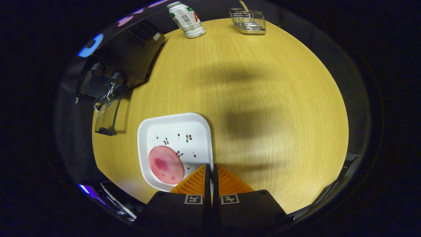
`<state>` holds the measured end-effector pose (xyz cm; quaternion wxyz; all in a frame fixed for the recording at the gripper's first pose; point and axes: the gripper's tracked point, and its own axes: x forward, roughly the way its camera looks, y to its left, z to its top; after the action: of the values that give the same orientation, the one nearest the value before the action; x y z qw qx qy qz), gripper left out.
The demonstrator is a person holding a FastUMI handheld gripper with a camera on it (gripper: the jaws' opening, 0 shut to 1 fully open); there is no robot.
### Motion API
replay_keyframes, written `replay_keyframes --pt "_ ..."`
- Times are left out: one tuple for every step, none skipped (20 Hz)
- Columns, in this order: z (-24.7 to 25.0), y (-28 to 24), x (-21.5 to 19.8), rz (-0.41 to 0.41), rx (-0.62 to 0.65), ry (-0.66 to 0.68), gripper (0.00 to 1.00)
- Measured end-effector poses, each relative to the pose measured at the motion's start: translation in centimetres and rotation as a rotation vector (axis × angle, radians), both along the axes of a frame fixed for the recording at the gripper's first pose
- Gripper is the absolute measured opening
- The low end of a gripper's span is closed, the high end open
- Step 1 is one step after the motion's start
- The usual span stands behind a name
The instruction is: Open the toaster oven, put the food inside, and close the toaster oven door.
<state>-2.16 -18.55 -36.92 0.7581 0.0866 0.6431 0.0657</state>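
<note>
Gripper view: gripper (210, 169) fingers pressed together over the plate's (197, 126) rim, ham slice (166, 164) just beside; oven (125, 62) well beyond, door (107, 117) open.

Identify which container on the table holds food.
The white plate, just ahead of the shut fingers, holds a pink slice. The wire basket holds a wooden handle.

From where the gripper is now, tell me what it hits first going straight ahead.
The gripper, fingers nearly shut on nothing, hovers over the plate's right rim. Straight ahead lies bare table, then probably the wire basket at the far edge; depth is unclear.
</note>
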Motion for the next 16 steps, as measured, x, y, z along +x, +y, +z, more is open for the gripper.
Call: replay_keyframes --pt "0.0 0.0 0.2 -0.011 0.012 0.001 0.05" --pt "0.1 -0.1 0.2 -0.027 0.026 0.001 0.05" --pt "0.1 0.0 0.0 -0.05 0.043 0.002 0.05" --pt "0.1 0.1 -0.4 -0.083 0.07 0.014 0.05" --pt "0.1 0.4 -1.0 -0.117 0.107 0.029 0.05" --pt "0.2 0.8 -1.5 -0.157 0.147 0.042 0.05" --pt "0.4 1.1 -2.0 -0.202 0.187 0.052 0.05" --pt "0.3 1.5 -2.2 -0.243 0.224 0.065 0.05" --pt "0.4 2.1 -2.7 -0.281 0.26 0.071 0.05" --pt "0.7 2.4 -3.0 -0.312 0.287 0.071 0.05" --pt "1.1 2.6 -3.4 -0.334 0.304 0.066 0.05" --pt "1.5 2.6 -3.7 -0.349 0.314 0.052 0.05" --pt "1.9 2.5 -4.0 -0.36 0.319 0.037 0.05" --pt "2.3 2.5 -4.3 -0.372 0.32 0.023 0.05" --pt "2.8 2.6 -4.6 -0.388 0.323 0.007 0.05" --pt "3.4 2.8 -4.9 -0.412 0.334 -0.01 0.05"
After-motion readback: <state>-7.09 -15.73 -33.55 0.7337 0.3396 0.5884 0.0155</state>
